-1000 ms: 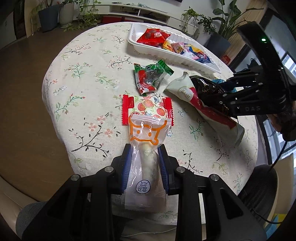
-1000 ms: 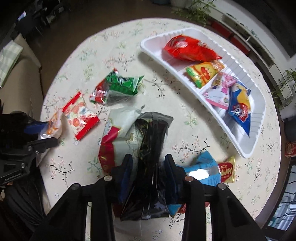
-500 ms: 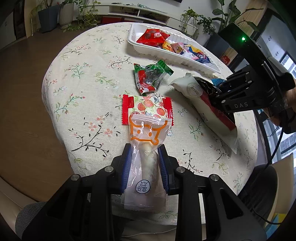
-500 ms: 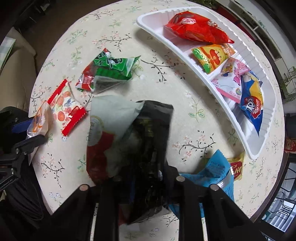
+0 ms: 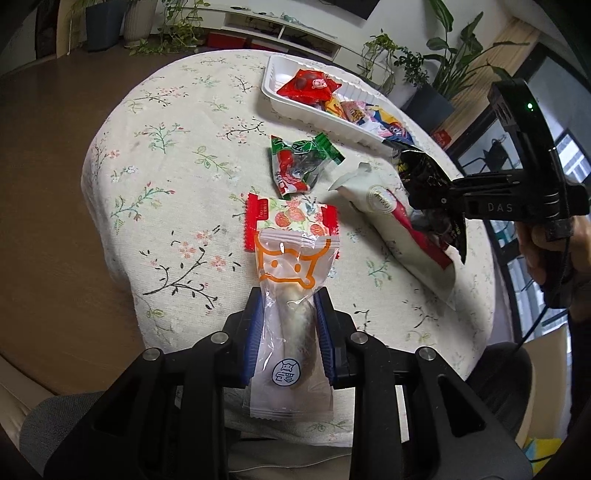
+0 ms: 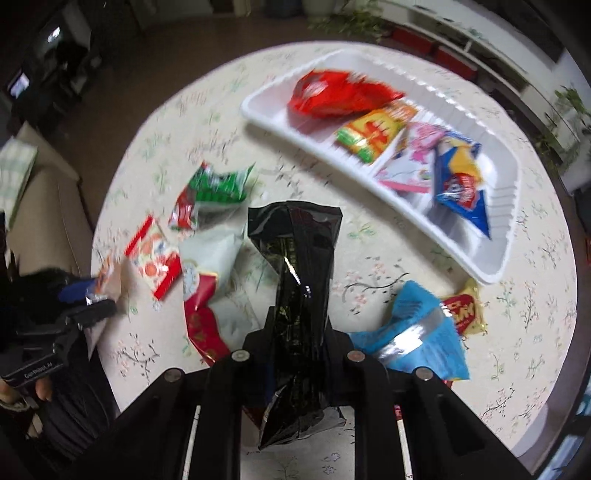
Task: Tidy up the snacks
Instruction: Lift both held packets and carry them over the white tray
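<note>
My left gripper [image 5: 290, 302] is shut on a clear snack packet with an orange face print [image 5: 288, 295], held near the table's front edge. My right gripper [image 6: 299, 325] is shut on a black foil packet [image 6: 295, 266], lifted clear of the cloth; from the left wrist camera that black foil packet [image 5: 424, 177] hangs over a white-and-red pouch [image 5: 391, 218]. A long white tray [image 6: 502, 206] at the far side holds several bright packets. A red-edged fruit-print packet [image 5: 291, 218] and a green-and-red packet [image 5: 299, 162] lie loose mid-table.
A round table with a floral cloth [image 5: 177, 155] carries everything. A blue packet [image 6: 417, 328] and a yellow-red packet [image 6: 465, 310] lie by the right gripper. Potted plants [image 5: 424, 74] and a low shelf [image 5: 280, 33] stand beyond the table. Wooden floor lies to the left.
The right gripper has closed on the black foil packet and lifted it off the white-and-red pouch, swinging toward the tray. The left gripper keeps its hold on the clear packet, barely moving.
</note>
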